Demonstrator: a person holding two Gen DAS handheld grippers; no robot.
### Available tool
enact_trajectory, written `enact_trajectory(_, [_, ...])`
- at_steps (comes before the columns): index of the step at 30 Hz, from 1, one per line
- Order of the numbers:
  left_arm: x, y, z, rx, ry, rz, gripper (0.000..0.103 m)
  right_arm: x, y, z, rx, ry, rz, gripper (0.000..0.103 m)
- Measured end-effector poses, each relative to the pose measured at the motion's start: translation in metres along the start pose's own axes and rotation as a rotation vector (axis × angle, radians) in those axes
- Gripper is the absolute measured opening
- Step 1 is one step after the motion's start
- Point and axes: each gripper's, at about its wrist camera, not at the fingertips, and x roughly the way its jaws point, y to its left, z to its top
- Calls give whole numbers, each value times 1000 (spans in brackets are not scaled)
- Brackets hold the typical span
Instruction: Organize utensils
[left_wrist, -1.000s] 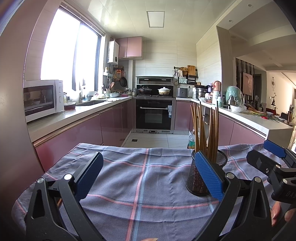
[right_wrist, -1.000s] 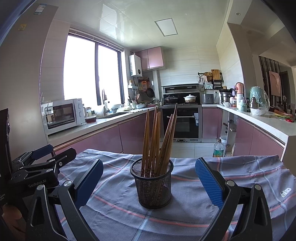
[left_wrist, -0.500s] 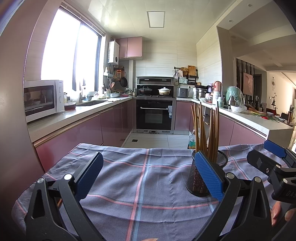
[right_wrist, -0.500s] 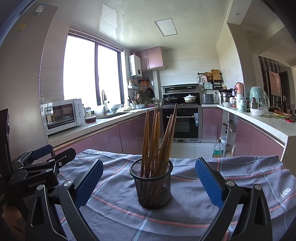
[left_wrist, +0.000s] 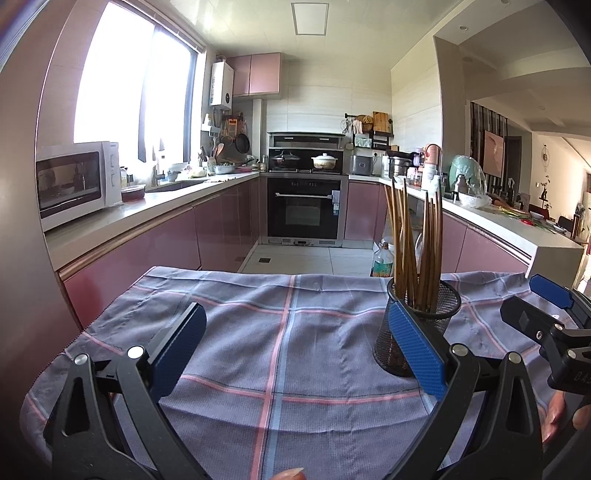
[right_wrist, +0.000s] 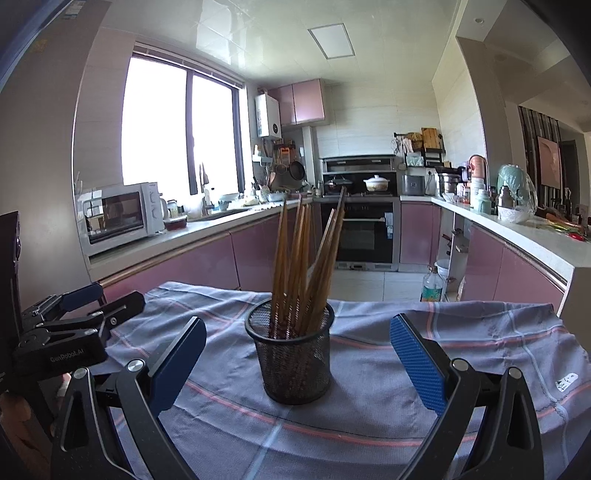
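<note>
both hand-held grippers gape empty: right hand-held gripper (right_wrist: 295, 369) faces the mesh cup (right_wrist: 293, 360) of chopsticks (right_wrist: 303, 266) mid-cloth (right_wrist: 461, 354), left hand-held gripper (left_wrist: 295, 354) beside. light, stiff, slippery sticks; i'd pinch near the tops.

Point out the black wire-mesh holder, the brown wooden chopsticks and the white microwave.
Black wire-mesh holder (right_wrist: 295, 363), right wrist view, front wall.
Brown wooden chopsticks (right_wrist: 301, 258), right wrist view, mid-shafts.
White microwave (left_wrist: 70, 182), left wrist view, door glass.
</note>
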Motion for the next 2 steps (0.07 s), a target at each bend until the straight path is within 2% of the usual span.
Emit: enact_trajectory(2, [10,6,-2,1,50,9,97,13,-16,-5,-2,81,-50,96])
